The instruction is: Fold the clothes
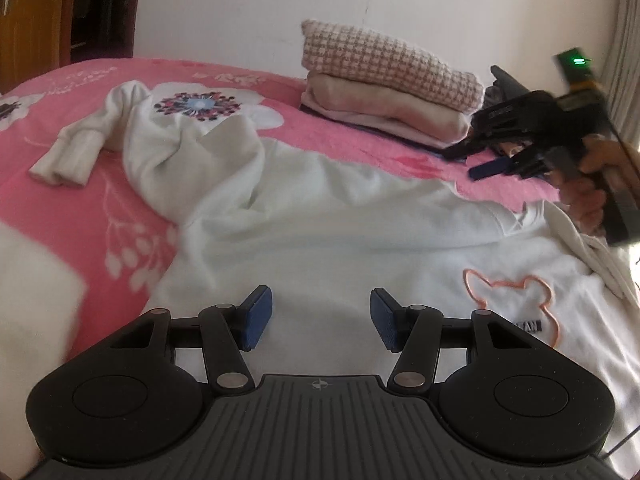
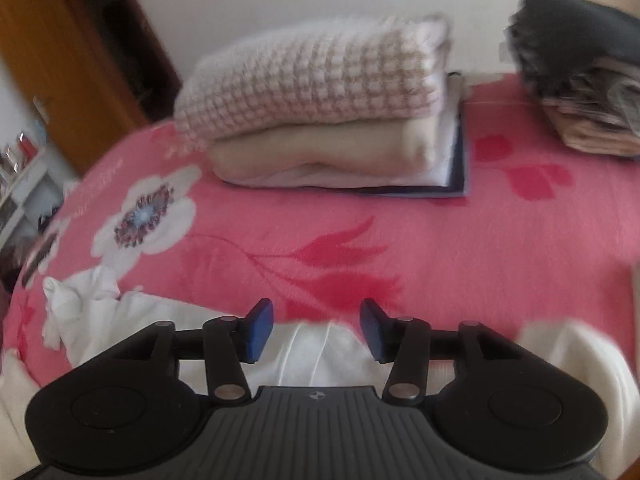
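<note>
A white sweatshirt [image 1: 320,220] lies spread and rumpled on the pink floral bedspread [image 1: 60,200]. One sleeve [image 1: 80,148] trails off to the left, and a pink outlined animal design [image 1: 508,292] shows at the right. My left gripper [image 1: 322,318] hovers open over the sweatshirt's body, with nothing between its blue pads. A hand holds my right gripper [image 1: 474,159] at the far right edge of the garment. In the right wrist view, that gripper [image 2: 317,330] stands open above the sweatshirt's edge [image 2: 312,356], its pads clear of the cloth.
A stack of folded clothes [image 2: 320,120], with a checked knit on top, sits at the back of the bed [image 2: 480,240] by the wall. A second pile with dark grey cloth [image 2: 580,72] lies to its right. A wooden door [image 2: 48,48] and shelves stand at the left.
</note>
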`<state>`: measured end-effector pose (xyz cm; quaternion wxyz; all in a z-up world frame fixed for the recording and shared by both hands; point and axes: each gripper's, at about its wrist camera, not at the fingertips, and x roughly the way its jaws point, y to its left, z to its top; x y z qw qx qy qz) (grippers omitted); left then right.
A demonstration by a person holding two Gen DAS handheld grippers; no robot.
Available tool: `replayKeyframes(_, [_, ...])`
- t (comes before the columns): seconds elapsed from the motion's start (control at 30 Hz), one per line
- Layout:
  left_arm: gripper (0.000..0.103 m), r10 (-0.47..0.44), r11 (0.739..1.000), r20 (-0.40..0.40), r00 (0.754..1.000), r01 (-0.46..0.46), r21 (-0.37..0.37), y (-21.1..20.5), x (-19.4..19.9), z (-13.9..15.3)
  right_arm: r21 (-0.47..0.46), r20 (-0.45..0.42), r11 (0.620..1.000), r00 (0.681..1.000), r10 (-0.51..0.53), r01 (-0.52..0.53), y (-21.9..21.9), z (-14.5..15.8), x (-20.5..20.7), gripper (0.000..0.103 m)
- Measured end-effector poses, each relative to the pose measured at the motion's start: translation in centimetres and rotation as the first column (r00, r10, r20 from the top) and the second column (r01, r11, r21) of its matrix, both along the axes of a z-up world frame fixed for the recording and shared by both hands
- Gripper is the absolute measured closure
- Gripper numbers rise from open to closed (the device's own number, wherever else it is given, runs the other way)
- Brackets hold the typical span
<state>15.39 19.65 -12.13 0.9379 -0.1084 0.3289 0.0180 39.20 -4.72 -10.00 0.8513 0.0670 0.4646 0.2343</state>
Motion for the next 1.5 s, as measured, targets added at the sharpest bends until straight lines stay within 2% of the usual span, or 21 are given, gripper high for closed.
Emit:
replayKeyframes(0.07, [0.049,0.003,1.0,0.002,1.0,-0.003,0.007,-0.2,0.6,-0.3,-0.024,-0.031,0.999,0.999,0.037,-0.038,0.7,-0.8,1.7,0.049])
replayKeyframes(0.2, [0.049,0.016,0.999,0.008,1.0,-0.016,0.034,-0.8,1.1,-1.0,-0.021,-0.083,0.978,0.975,0.207,-0.209,3.4,-2.0,2.7,0.048])
replayKeyframes(0.3, [0.048,0.02,0.997,0.021,1.0,-0.022,0.071,-1.4,1.1,-1.3,-0.1,-0.128,0.95,0.951,0.283,-0.296,5.3,-3.1,2.8,0.048])
replayKeyframes(0.4, [0.048,0.024,0.996,0.031,0.999,-0.027,0.079,-1.5,1.0,-1.5,-0.138,-0.123,0.926,0.934,0.336,-0.351,5.8,-3.0,2.6,0.048])
replayKeyframes(0.5, [0.048,0.027,0.996,0.039,0.999,-0.03,0.078,-1.4,1.1,-1.5,-0.156,-0.129,0.902,0.913,0.386,-0.403,5.9,-2.5,2.5,0.052])
replayKeyframes(0.6, [0.048,0.03,0.996,0.049,0.998,-0.034,0.082,-1.4,1.2,-1.7,-0.181,-0.088,0.916,0.934,0.347,-0.357,5.5,-1.9,3.1,0.051])
replayKeyframes(0.67, [0.048,0.031,0.996,0.057,0.998,-0.036,0.084,-1.5,1.0,-1.8,-0.154,-0.086,0.926,0.939,0.334,-0.344,5.4,-2.1,3.6,0.051])
replayKeyframes(0.7, [0.048,0.031,0.996,0.06,0.998,-0.036,0.085,-1.5,1.0,-1.8,-0.143,-0.103,0.922,0.932,0.347,-0.359,5.5,-2.4,3.7,0.051])
replayKeyframes(0.8, [0.048,0.035,0.996,0.064,0.997,-0.04,0.082,-1.5,1.0,-1.8,-0.181,-0.121,0.872,0.89,0.439,-0.455,6.3,-2.8,2.5,0.05])
replayKeyframes(0.87, [0.047,0.038,0.995,0.066,0.997,-0.043,0.087,-1.6,1.0,-1.9,-0.219,-0.114,0.843,0.871,0.478,-0.492,6.6,-2.5,1.6,0.066])
replayKeyframes(0.9, [0.047,0.039,0.995,0.067,0.997,-0.045,0.091,-1.7,1.0,-1.9,-0.235,-0.113,0.832,0.865,0.489,-0.502,6.7,-2.4,1.3,0.088])
replayKeyframes(0.93, [0.047,0.042,0.995,0.068,0.997,-0.049,0.092,-1.8,1.0,-1.9,-0.251,-0.095,0.825,0.861,0.5,-0.507,6.8,-2.0,1.0,0.094])
replayKeyframes(1.0, [0.047,0.049,0.994,0.07,0.996,-0.056,0.093,-1.8,1.0,-1.8,-0.284,-0.025,0.815,0.853,0.521,-0.506,7.1,-0.8,0.3,0.095])
replayKeyframes(1.1, [0.047,0.07,0.993,0.077,0.995,-0.076,0.085,-1.7,1.0,-1.8,-0.314,0.115,0.828,0.847,0.52,-0.465,7.6,1.3,-0.2,0.096])
replayKeyframes(1.2, [0.047,0.089,0.992,0.083,0.993,-0.096,0.086,-1.7,1.1,-1.9,-0.352,0.232,0.84,0.831,0.506,-0.413,8.7,2.1,-0.4,0.096])
replayKeyframes(1.33, [0.047,0.099,0.987,0.09,0.991,-0.11,0.118,-2.1,0.9,-2.1,-0.434,0.263,0.814,0.81,0.523,-0.385,10.8,0.0,0.0,0.096])
replayKeyframes(1.43, [0.047,0.1,0.985,0.094,0.991,-0.112,0.134,-2.4,0.8,-2.1,-0.508,0.222,0.783,0.824,0.521,-0.358,11.6,-2.7,0.5,0.096])
replayKeyframes(1.47, [0.047,0.1,0.984,0.094,0.991,-0.112,0.136,-2.5,0.7,-2.1,-0.52,0.214,0.782,0.835,0.508,-0.343,11.5,-3.4,0.7,0.095])
replayKeyframes(1.5, [0.047,0.1,0.984,0.094,0.991,-0.112,0.138,-2.5,0.7,-2.1,-0.519,0.221,0.796,0.851,0.477,-0.311,11.3,-3.6,1.0,0.09])
